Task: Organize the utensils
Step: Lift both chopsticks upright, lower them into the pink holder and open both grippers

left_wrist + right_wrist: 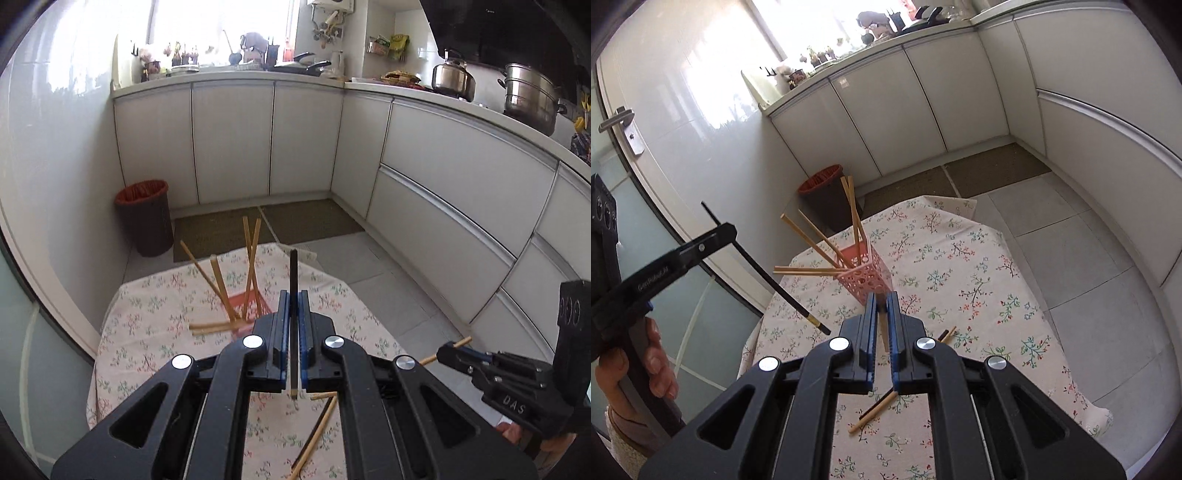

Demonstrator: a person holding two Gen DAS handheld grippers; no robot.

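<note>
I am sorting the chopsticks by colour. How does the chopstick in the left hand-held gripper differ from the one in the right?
The left hand-held gripper holds a black chopstick with a gold band; the right hand-held gripper holds a light wooden chopstick. Both are clamped mid-length, above the floral tablecloth.

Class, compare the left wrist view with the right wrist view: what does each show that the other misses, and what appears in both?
Only the left wrist view shows the kettle and steamer pot on the counter, and the right claw shut on a light wooden chopstick.

Only the right wrist view shows the door handle, the hand gripping the left tool, and the full length of the black chopstick in the left claw.

Both show the pink holder with chopsticks, the floral tablecloth, loose chopsticks and the bin.
</note>
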